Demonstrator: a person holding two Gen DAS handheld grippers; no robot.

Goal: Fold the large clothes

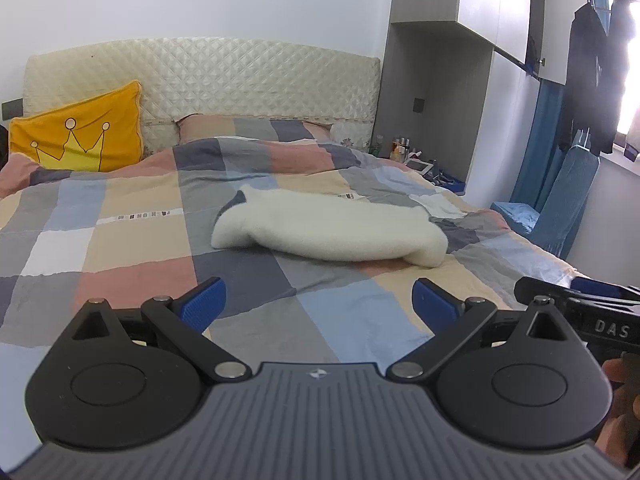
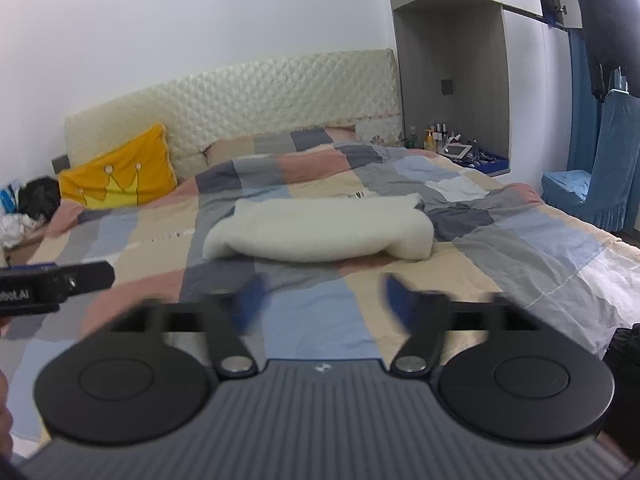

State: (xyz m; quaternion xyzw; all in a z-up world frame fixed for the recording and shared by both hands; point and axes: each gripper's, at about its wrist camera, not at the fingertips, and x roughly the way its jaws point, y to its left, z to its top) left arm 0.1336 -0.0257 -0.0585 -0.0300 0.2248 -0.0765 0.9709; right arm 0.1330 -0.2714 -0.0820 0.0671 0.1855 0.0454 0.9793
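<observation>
A cream fleece garment (image 1: pixel 328 226) lies folded into a thick bundle in the middle of the bed, also in the right wrist view (image 2: pixel 320 232). A dark lining shows at its far left end. My left gripper (image 1: pixel 318 300) is open and empty, held above the quilt in front of the bundle. My right gripper (image 2: pixel 322 300) is open and empty, its fingers blurred, also short of the bundle. The right gripper's body shows at the right edge of the left wrist view (image 1: pixel 588 312). The left gripper's body shows at the left edge of the right wrist view (image 2: pixel 52 284).
The bed carries a checked quilt (image 1: pixel 120 240) with a yellow crown pillow (image 1: pixel 80 132) against a quilted headboard (image 1: pixel 220 76). A bedside niche with bottles (image 2: pixel 452 140) is at the right. A blue-covered chair (image 2: pixel 592 184) and hanging dark clothes (image 1: pixel 596 76) stand right of the bed.
</observation>
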